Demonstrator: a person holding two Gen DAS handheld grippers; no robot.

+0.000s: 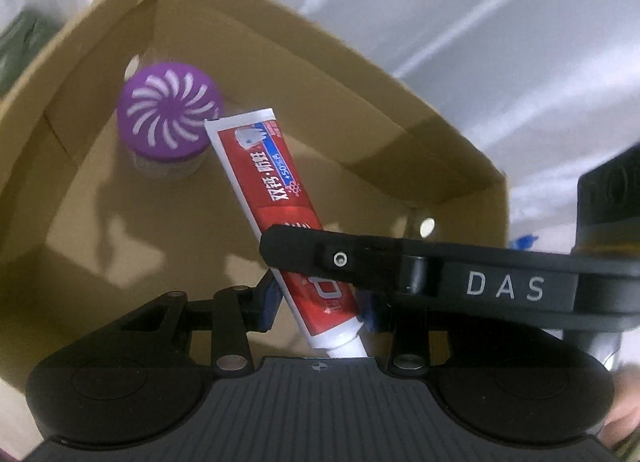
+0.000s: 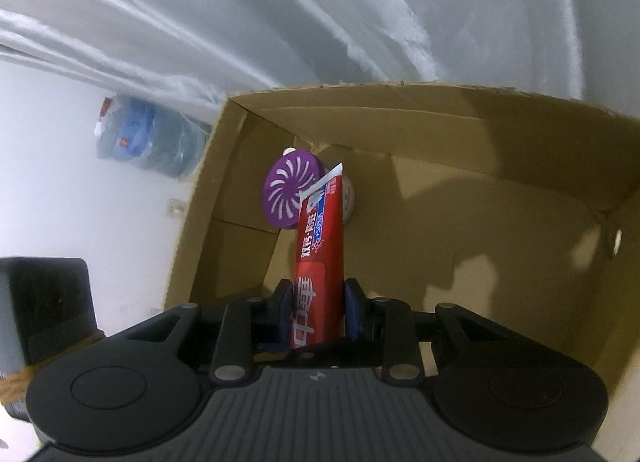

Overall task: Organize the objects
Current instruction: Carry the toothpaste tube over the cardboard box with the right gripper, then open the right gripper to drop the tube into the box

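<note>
Both the left gripper (image 1: 320, 302) and right gripper (image 2: 318, 310) seem clamped on the light, squashy toothpaste tube (image 1: 272, 190), best gripped near its firmer cap end.

The toothpaste tube (image 1: 276, 198) has its cap end hidden behind the left gripper's body, and the right gripper's finger (image 1: 320, 258) crosses its middle. A green thing (image 1: 20, 46) at the left edge is blurred and cut off.

Red toothpaste tube (image 2: 320, 258) tilted over cardboard box (image 2: 500, 222).
</note>
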